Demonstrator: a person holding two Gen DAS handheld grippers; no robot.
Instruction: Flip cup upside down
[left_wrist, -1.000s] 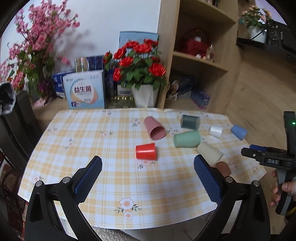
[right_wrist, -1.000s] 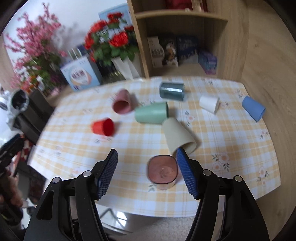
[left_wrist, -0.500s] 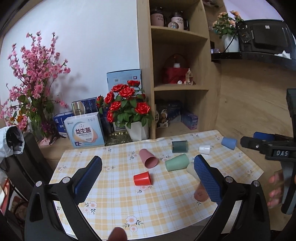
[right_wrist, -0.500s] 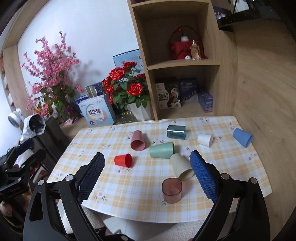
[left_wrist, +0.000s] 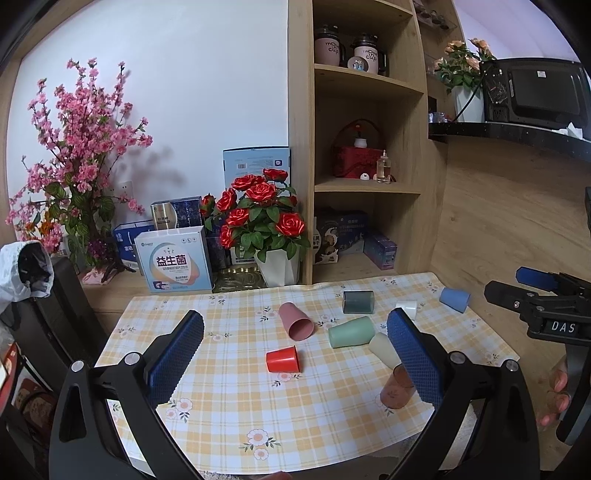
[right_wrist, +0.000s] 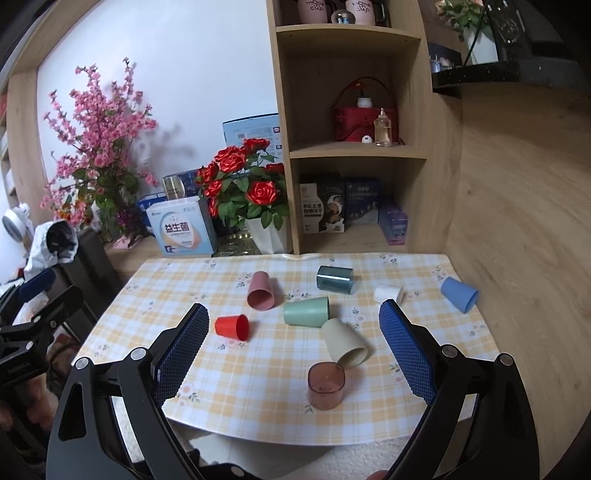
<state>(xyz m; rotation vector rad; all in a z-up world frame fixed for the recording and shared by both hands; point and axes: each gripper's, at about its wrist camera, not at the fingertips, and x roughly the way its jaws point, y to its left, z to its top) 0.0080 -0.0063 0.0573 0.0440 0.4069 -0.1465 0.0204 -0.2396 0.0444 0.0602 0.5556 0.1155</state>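
A translucent brown cup (right_wrist: 326, 384) stands upright, mouth up, near the table's front edge; it also shows in the left wrist view (left_wrist: 396, 384), partly behind a finger. Several cups lie on their sides: red (right_wrist: 232, 327), pink (right_wrist: 261, 290), green (right_wrist: 306, 311), beige (right_wrist: 344, 343), dark teal (right_wrist: 334, 279), white (right_wrist: 387, 294), blue (right_wrist: 458, 294). My right gripper (right_wrist: 293, 350) is open and empty, held back from the table. My left gripper (left_wrist: 295, 356) is open and empty, also held back.
The table with a yellow checked cloth (right_wrist: 229, 373) stands against a wooden shelf unit (right_wrist: 354, 151). A rose pot (right_wrist: 264, 236), boxes (right_wrist: 183, 230) and a pink blossom plant (right_wrist: 96, 155) stand behind it. A dark chair (left_wrist: 62, 317) is at the left.
Both grippers have pulled up and back from the table, so more of the room shows. The brown cup stands free of the right gripper's fingers. The cups have not moved.
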